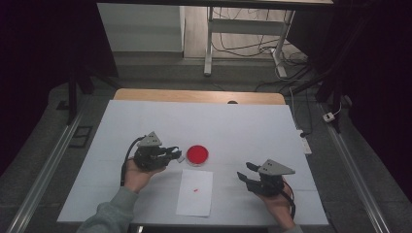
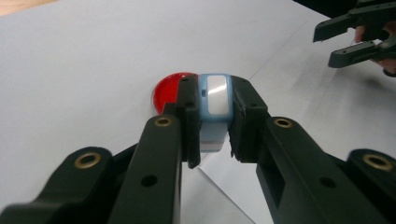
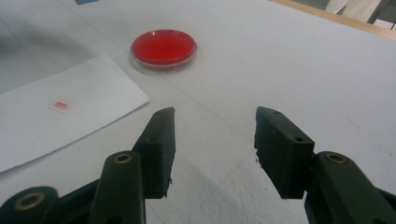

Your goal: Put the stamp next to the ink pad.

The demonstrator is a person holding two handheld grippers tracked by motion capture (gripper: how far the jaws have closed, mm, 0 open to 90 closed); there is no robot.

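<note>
Left tongs grip one blue block; one red dish, one paper sheet.

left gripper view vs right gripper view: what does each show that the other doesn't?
Left gripper view alone: the left gripper shut on a small blue-and-white block, and the right gripper farther off at upper right, jaws apart. Right gripper view alone: the small red square on the sheet, and nothing between its own jaws. Both: the red dish and the white paper sheet on the white table cover.
</note>
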